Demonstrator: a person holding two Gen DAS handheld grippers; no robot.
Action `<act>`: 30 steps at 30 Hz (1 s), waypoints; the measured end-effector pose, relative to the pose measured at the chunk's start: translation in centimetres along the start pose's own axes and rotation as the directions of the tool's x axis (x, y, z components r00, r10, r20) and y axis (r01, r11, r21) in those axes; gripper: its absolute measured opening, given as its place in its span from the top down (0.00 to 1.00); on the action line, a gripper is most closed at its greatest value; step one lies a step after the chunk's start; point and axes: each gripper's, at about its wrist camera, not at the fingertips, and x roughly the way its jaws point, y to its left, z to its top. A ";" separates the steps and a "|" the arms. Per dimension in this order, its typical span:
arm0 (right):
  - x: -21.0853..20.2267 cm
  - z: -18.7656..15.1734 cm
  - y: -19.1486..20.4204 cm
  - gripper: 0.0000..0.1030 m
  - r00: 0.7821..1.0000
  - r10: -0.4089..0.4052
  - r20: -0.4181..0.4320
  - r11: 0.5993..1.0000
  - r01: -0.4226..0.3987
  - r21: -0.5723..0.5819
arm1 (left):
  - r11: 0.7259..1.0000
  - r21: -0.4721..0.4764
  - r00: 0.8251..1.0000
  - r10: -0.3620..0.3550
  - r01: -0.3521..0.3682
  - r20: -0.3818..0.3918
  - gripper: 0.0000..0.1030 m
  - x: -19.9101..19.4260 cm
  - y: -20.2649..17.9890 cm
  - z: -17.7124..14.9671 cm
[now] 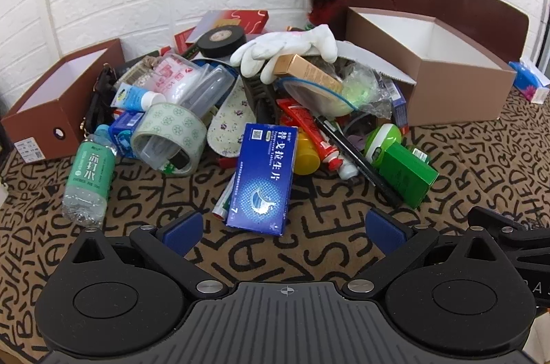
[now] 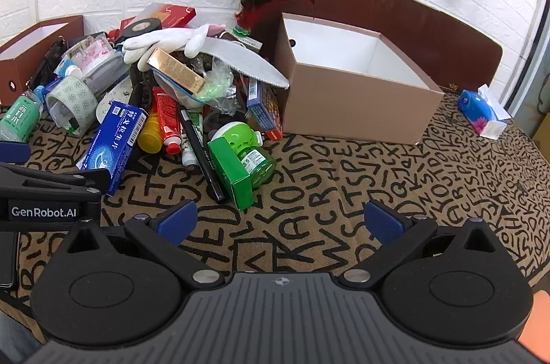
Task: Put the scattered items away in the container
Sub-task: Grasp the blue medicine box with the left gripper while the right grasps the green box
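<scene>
A heap of small items lies on the letter-patterned cloth: a blue medicine box, a green box, a black pen, a water bottle, a tape roll, a white glove and a gold box. The brown open box with a white inside stands at the right of the heap. My left gripper is open just short of the blue medicine box. My right gripper is open over bare cloth, near the green box.
A second brown box sits left of the heap. A blue tissue pack lies far right. A brown headboard and white brick wall stand behind. The left gripper's arm shows at the left of the right wrist view.
</scene>
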 end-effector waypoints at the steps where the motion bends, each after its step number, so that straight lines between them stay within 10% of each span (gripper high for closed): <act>1: 0.2 0.0 0.0 0.00 1.000 0.001 -0.003 1.000 -0.001 -0.001 | 1.000 0.000 1.000 0.000 0.000 -0.004 0.00 0.2 0.0 0.0; 30: 6.5 0.1 0.8 0.09 0.992 0.124 0.034 0.992 -0.124 -0.013 | 0.997 -0.067 0.994 -0.052 0.046 -0.094 0.08 7.6 3.9 0.1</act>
